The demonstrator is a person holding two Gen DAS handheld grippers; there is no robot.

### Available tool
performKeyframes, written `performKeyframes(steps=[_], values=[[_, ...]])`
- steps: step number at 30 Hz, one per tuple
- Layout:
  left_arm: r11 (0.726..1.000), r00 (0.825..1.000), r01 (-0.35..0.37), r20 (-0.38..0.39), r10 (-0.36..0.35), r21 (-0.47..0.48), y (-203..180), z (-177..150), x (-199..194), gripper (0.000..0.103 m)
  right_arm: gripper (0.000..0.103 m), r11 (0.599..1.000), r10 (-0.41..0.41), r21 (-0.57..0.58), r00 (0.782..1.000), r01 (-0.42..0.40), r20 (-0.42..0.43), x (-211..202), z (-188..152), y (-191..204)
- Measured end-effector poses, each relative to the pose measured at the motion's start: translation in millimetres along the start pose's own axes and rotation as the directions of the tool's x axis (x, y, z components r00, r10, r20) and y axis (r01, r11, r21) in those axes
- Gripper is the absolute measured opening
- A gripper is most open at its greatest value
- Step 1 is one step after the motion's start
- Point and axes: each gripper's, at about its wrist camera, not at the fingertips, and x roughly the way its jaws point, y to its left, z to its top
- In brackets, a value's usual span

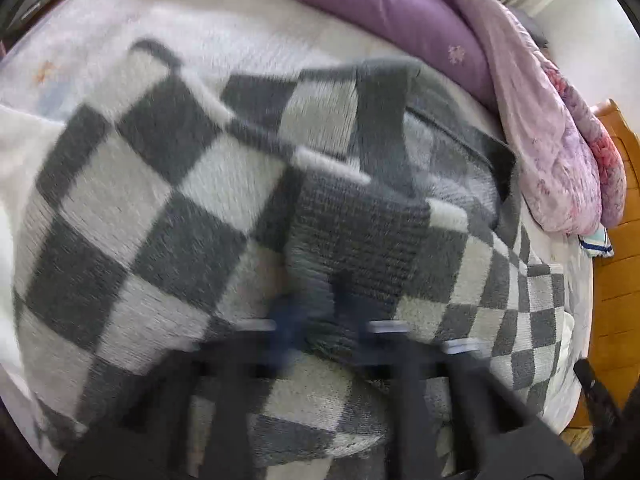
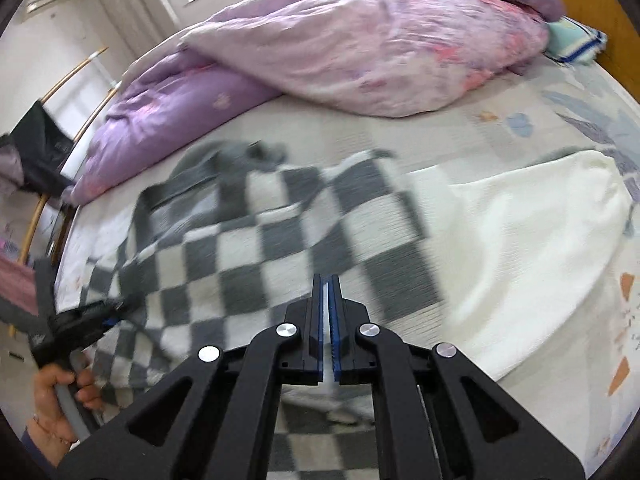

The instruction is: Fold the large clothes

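A grey-and-white checked knit garment (image 1: 152, 208) lies spread on the bed; it also shows in the right wrist view (image 2: 248, 248). My left gripper (image 1: 320, 316) is blurred and shut on a bunched grey ribbed part of the garment (image 1: 356, 236). It shows at the left edge of the right wrist view (image 2: 108, 310), held by a hand. My right gripper (image 2: 329, 280) is shut, its blue pads together, with nothing seen between them, above the garment.
A white cloth (image 2: 520, 248) lies to the right of the garment. A purple duvet (image 2: 168, 120) and a pink floral quilt (image 2: 380, 48) are heaped at the far side. The patterned bedsheet (image 2: 500, 128) lies underneath. A wooden floor (image 1: 616, 280) lies beyond the bed's edge.
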Motion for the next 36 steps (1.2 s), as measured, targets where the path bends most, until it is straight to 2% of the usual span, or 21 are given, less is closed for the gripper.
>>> performKeyframes(steps=[2,5,7,8,10,12,14,16,17,20,21,23,25,26,27,29,31,32,35,36], values=[[1.000,1.000,0.018,0.025,-0.018,-0.004,4,1,-14,0.009,0.005,1.000,-0.009,0.026,1.000,0.009,-0.008,1,6,-9],[0.999,0.993,-0.014,0.119,0.009,0.044,9,1,-59,0.009,0.005,0.998,0.034,0.062,0.999,-0.033,-0.025,2,15,-20],[1.000,0.988,-0.018,0.152,0.016,0.013,26,3,-84,0.009,0.005,0.997,0.055,0.062,0.998,-0.053,-0.033,6,19,-18],[1.000,0.988,-0.028,0.150,0.027,0.002,34,3,-89,0.009,0.005,0.995,0.083,0.062,0.995,-0.079,-0.059,13,21,-15],[0.995,0.986,-0.101,0.138,0.099,0.005,47,1,-85,0.009,0.005,0.993,0.106,0.060,0.989,-0.100,-0.107,27,21,-10],[0.989,0.986,-0.144,0.082,0.145,-0.017,64,-1,-71,0.009,0.006,0.996,0.084,0.037,0.980,-0.079,-0.178,53,15,-2],[0.991,0.989,-0.127,0.072,0.129,-0.032,72,-1,-66,0.009,0.005,0.998,0.064,0.041,0.969,-0.056,-0.238,74,10,-1],[0.988,0.987,-0.156,0.029,0.156,0.001,75,-4,-50,0.013,0.005,0.998,0.046,0.061,0.958,-0.030,-0.282,97,4,-6],[0.985,0.985,-0.171,0.017,0.170,0.018,75,-4,-45,0.013,0.001,0.998,0.040,0.060,0.952,-0.023,-0.304,105,3,-7],[0.989,0.990,-0.143,-0.007,0.143,0.034,70,5,-50,0.019,0.002,0.998,0.037,0.061,0.941,-0.018,-0.337,113,8,-4],[0.993,0.993,-0.118,-0.009,0.118,0.022,70,8,-55,0.025,0.006,0.998,0.043,0.067,0.937,-0.021,-0.347,108,13,-1],[0.995,0.994,-0.099,0.053,0.099,-0.012,71,16,-74,0.063,0.012,0.996,0.074,0.077,0.945,-0.052,-0.319,93,25,4],[0.992,0.983,-0.126,0.131,0.128,-0.025,74,33,-92,0.072,0.033,0.997,0.063,0.059,0.964,-0.049,-0.258,79,42,9],[0.991,0.982,-0.127,0.137,0.130,-0.036,77,44,-94,0.073,0.051,0.998,0.050,0.055,0.970,-0.038,-0.237,76,49,10],[0.992,0.983,-0.122,0.136,0.127,-0.044,80,53,-92,0.073,0.056,0.998,0.039,0.051,0.976,-0.029,-0.216,74,57,11],[0.986,0.981,-0.147,0.112,0.156,-0.083,88,76,-80,0.073,0.057,0.998,0.016,0.055,0.981,-0.006,-0.193,81,74,11],[0.990,0.989,-0.123,0.077,0.128,-0.071,92,93,-64,0.073,0.058,0.996,0.020,0.088,0.982,-0.003,-0.189,93,86,6],[0.988,0.989,-0.143,0.034,0.146,-0.063,92,104,-51,0.073,0.058,0.995,0.025,0.103,0.982,-0.005,-0.188,100,92,6],[0.988,0.988,-0.154,-0.005,0.154,-0.031,88,113,-29,0.073,0.059,0.993,-0.039,0.101,0.978,0.061,-0.207,119,106,3],[0.984,0.984,-0.178,-0.010,0.177,-0.014,85,117,-21,0.073,0.061,0.992,-0.058,0.099,0.975,0.081,-0.216,126,110,1]])
